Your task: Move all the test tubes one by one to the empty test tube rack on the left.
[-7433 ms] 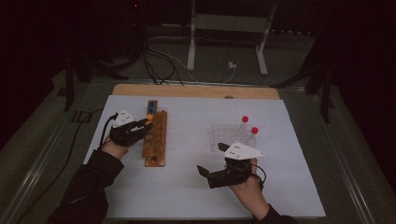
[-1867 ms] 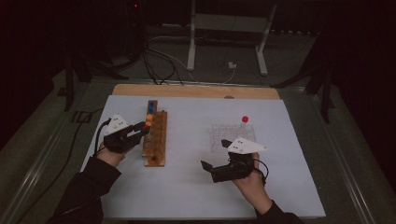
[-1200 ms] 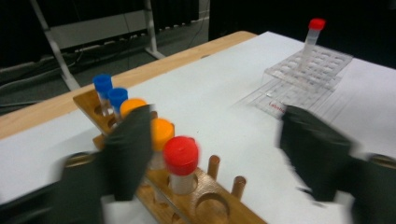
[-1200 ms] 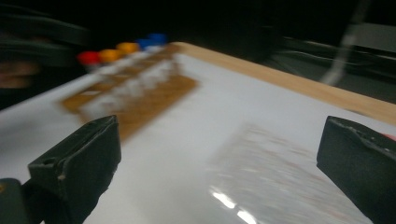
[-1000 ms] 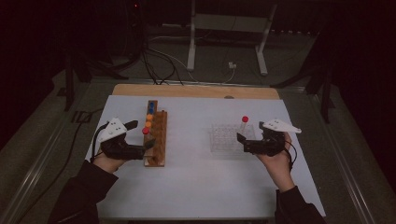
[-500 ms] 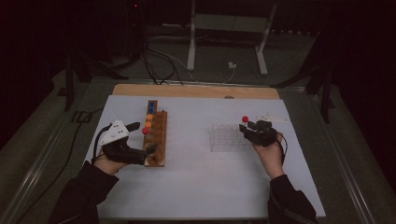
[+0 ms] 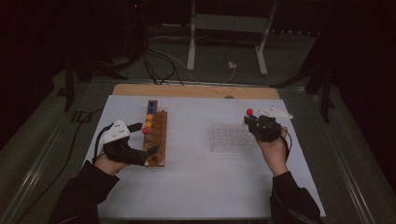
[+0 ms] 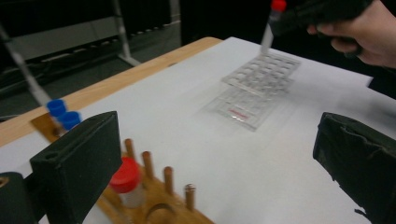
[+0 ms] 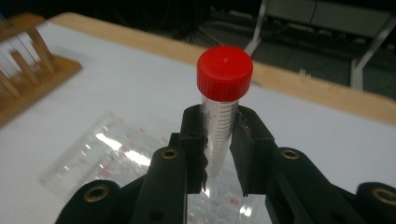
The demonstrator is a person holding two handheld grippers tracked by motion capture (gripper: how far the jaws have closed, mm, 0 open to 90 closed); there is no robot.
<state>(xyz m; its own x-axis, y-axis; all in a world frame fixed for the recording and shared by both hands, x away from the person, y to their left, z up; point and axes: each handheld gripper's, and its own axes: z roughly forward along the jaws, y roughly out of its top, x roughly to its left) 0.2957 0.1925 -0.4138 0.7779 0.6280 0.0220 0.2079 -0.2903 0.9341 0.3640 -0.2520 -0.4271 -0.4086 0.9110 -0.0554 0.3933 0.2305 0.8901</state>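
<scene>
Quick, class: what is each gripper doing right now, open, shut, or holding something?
Left gripper: open, jaws wide apart, holding nothing, beside the wooden rack.
Right gripper: shut on the red-capped tube, above the clear rack.

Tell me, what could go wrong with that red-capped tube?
The right gripper pinches the red-capped tube only along its thin clear body, so it might slip or tilt out of the jaws. Its lower end looks close to the clear rack, so it could catch there and drag the rack along. The left gripper is open close beside the wooden rack and could bump the tube with a red cap standing there.
</scene>
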